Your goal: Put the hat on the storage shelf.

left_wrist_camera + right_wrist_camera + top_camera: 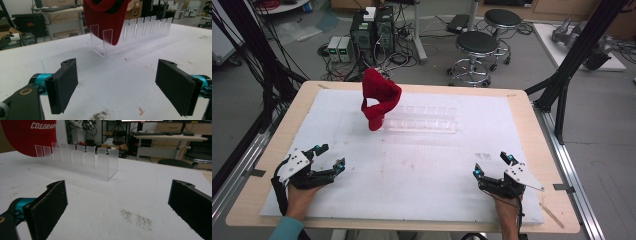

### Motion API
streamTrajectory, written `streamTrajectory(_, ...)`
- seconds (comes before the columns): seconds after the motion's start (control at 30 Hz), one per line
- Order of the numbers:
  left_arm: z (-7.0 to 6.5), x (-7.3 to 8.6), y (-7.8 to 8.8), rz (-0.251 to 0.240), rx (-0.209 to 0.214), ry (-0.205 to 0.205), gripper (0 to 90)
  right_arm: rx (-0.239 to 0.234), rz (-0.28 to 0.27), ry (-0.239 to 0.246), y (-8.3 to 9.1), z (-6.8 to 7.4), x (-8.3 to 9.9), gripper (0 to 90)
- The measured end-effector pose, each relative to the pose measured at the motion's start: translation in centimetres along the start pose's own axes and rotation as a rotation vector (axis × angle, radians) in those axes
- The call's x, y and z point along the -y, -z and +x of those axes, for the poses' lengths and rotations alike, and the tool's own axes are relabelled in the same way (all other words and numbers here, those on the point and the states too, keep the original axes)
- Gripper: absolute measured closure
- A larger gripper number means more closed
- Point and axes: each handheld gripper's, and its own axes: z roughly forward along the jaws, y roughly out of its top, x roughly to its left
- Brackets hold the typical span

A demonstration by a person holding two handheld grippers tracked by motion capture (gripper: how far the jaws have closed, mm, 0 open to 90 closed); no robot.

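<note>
Fingers on both the left gripper [328, 156] and right gripper [492, 165] spread wide, empty. We see the red cap [379, 102] propped on the clear rack's [432, 120] left end, far across the surface [422, 175]. Light, soft, floppy; we'd pinch the stiffer brim.

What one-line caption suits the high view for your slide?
Red cap stands in the left end of a clear slotted rack; both open grippers rest apart on the white table.
</note>
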Motion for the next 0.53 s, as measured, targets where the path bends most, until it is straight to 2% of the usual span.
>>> streamTrajectory(0.13, -0.01, 0.13, 0.27, -0.030, -0.014, 0.005, 18.6, 0.024, -0.014, 0.016, 0.11, 0.28, 0.07, 1.3)
streamTrajectory(0.33, -0.04, 0.16, 0.27, -0.029, -0.027, 0.005, 18.8, 0.034, -0.015, 0.003, 0.15, 0.21, 0.09, 1.3)
streamTrajectory(0.53, 0.05, 0.25, 0.46, -0.049, -0.037, 0.020, 18.6, 0.042, -0.009, 0.020, 0.10, 0.36, 0.07, 1.2)
